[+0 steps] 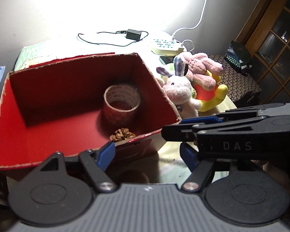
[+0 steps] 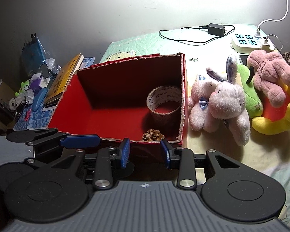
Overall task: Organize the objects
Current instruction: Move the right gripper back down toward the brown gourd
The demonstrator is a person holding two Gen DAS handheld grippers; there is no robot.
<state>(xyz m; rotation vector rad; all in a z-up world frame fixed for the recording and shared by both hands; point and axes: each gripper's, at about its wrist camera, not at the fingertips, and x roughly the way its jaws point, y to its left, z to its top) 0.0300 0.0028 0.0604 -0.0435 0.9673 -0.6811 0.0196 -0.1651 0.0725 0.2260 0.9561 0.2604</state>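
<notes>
Two items in the red box (image 2: 114,104): tape roll (image 2: 165,104) upright near its right wall, pine cone (image 2: 152,135) against the near wall. Plush toys (image 2: 222,104) heaped just right of the box. Left gripper (image 1: 147,154) spread, empty; right gripper (image 2: 145,151) parted, empty, before the near wall.
</notes>
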